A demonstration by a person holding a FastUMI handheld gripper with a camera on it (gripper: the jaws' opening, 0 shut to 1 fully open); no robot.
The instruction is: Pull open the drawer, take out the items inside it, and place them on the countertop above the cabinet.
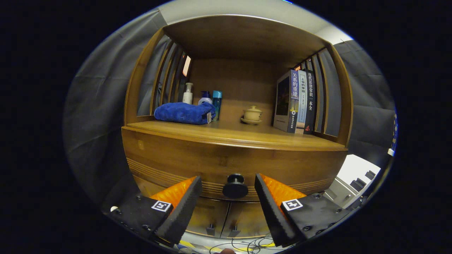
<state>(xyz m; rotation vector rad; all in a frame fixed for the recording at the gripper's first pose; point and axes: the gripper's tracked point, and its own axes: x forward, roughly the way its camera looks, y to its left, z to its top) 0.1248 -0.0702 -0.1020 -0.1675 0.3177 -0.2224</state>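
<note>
Two fingers [183, 197] of the gripper [227, 185] stand wide apart, holding nothing, with the drawer's dark round knob [235, 185] in the gap between their tips; whether either finger touches the knob cannot be told, though a strip of wood shows on each side of it. The drawer [226, 165] is shut, its front flush with the wooden cabinet [141, 148], grooved lines running along its lower part. Below it, seen between the fingers, are two cabinet doors [226, 218] with small handles near their meeting edge. Just above the drawer lies the countertop [229, 135], set inside an open alcove with slatted sides and a wooden roof. On its left sits a folded blue towel [183, 113]; behind the towel stand a white pump bottle [188, 93], a second bottle with a dark pump top [205, 97], and a blue-capped bottle [216, 102]. Near the middle, toward the back, a small lidded cup [252, 113] rests on a saucer. At the right, three books [296, 102] stand upright against the slats. Cables [243, 245] lie on the floor beneath the fingers.
</note>
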